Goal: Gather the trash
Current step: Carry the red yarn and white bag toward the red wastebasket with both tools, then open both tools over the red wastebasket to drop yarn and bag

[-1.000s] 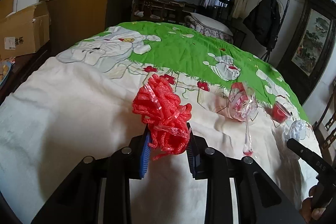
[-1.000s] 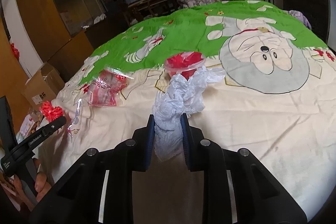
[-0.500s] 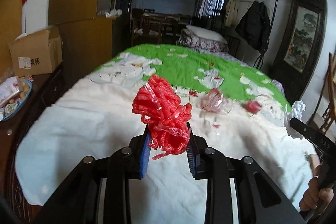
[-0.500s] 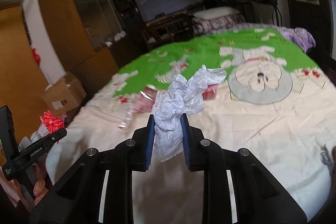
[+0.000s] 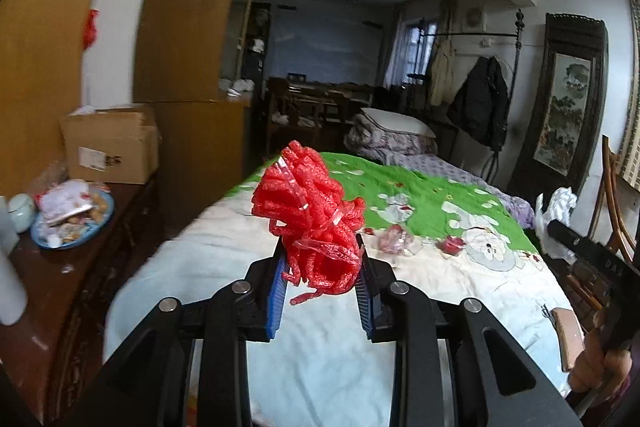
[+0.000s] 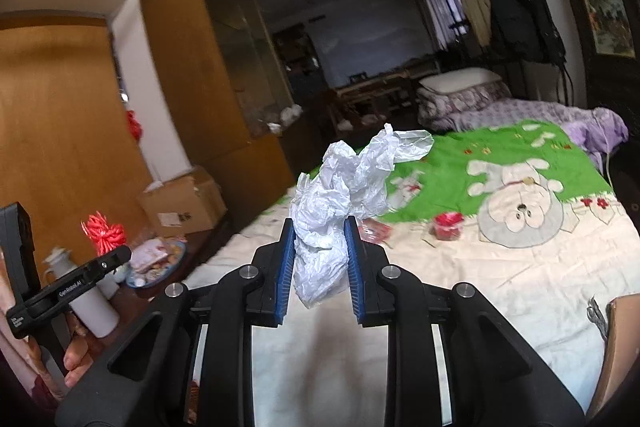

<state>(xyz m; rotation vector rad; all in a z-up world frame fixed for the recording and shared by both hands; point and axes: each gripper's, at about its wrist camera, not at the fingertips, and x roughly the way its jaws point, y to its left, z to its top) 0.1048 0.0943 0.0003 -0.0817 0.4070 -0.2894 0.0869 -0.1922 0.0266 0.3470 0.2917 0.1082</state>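
Note:
My left gripper (image 5: 322, 267) is shut on a bunch of red foam netting (image 5: 310, 215) and holds it well above the bed. My right gripper (image 6: 319, 251) is shut on a crumpled white plastic bag (image 6: 344, 199), also raised above the bed. On the bedspread (image 5: 320, 347) lie a clear plastic wrapper with red print (image 5: 396, 241) and a small red-filled cup (image 5: 452, 243); the cup also shows in the right wrist view (image 6: 446, 227). The left gripper with its red netting (image 6: 102, 233) shows at the left of the right wrist view.
A dark wooden side table (image 5: 60, 291) at the left holds a blue plate of snacks (image 5: 72, 217) and a white flask (image 6: 94, 307). A cardboard box (image 5: 110, 145) sits behind it. A wooden chair (image 5: 612, 195) stands at the right. A brown board edge (image 6: 616, 347) is near right.
Both grippers have risen and pulled back from the bed with their trash still held. The wrapper and cup on the bedspread now look farther away, and the side table has come into view.

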